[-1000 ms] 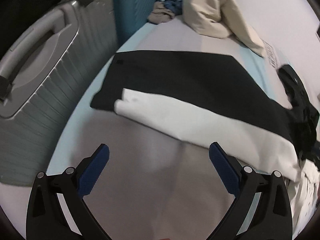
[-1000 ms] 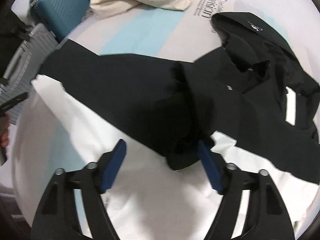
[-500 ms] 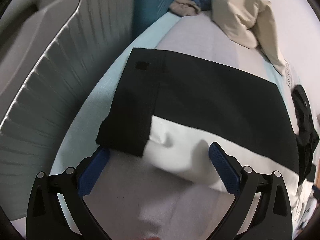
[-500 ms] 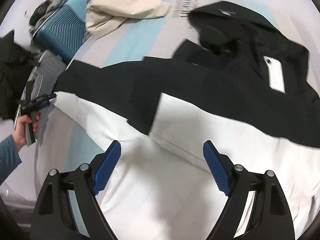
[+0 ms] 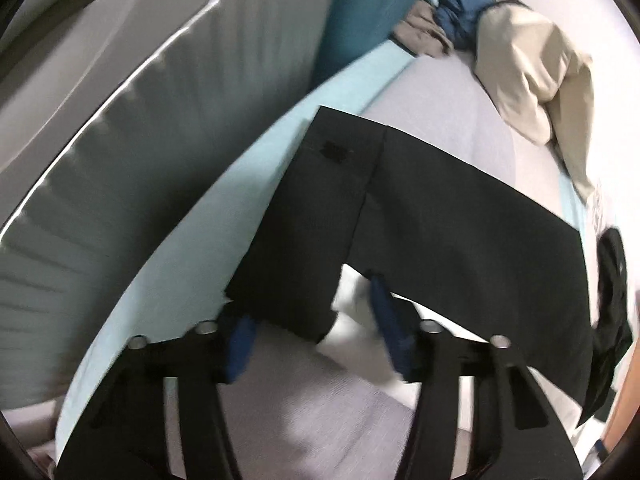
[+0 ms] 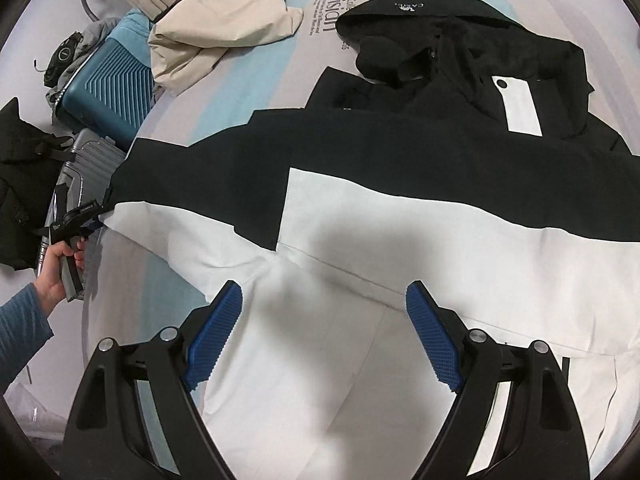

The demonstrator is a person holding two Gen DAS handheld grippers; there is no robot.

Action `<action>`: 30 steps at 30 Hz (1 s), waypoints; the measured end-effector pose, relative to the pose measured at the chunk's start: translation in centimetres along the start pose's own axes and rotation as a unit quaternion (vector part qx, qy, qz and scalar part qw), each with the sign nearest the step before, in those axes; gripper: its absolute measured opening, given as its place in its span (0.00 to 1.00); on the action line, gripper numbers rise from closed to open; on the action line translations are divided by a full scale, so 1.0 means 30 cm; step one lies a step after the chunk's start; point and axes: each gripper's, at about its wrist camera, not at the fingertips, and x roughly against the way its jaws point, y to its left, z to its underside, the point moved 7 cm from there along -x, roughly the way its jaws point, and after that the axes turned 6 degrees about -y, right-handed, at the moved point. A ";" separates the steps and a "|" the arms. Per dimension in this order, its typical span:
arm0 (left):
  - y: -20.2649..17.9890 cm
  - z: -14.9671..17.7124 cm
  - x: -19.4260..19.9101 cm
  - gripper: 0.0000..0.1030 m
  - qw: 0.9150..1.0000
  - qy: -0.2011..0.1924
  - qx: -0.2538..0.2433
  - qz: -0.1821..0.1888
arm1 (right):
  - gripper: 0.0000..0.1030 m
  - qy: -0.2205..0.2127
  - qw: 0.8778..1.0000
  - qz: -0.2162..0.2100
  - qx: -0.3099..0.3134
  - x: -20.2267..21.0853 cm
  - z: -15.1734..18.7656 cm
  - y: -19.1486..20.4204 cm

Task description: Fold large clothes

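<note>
Left gripper (image 5: 316,328) jaws closing around sleeve cuff (image 5: 292,280).

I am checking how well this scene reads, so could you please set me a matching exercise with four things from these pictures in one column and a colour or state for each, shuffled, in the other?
Things:
1. jacket
2. beige coat
3. ribbed suitcase
4. right gripper

Colours or states:
A. teal blue
B. jaws wide apart, nothing between them
C. black and white, spread flat on the bed
D. crumpled in a heap at the far end of the bed

Pairs: 1-C, 2-D, 3-A, 4-B
</note>
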 end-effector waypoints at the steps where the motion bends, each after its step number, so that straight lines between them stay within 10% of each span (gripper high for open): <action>1: 0.001 0.000 0.007 0.30 1.000 -0.003 -0.003 0.001 | 0.78 -0.001 1.000 0.001 0.001 0.005 0.000 -0.003; 7: -0.043 -0.003 0.065 0.11 0.999 -0.022 -0.044 -0.011 | 0.79 -0.003 1.000 0.024 0.008 0.021 -0.009 -0.037; 30: -0.518 0.170 0.403 0.11 0.982 -0.082 -0.170 0.032 | 0.93 -0.098 0.986 0.129 0.049 0.239 -0.045 -0.287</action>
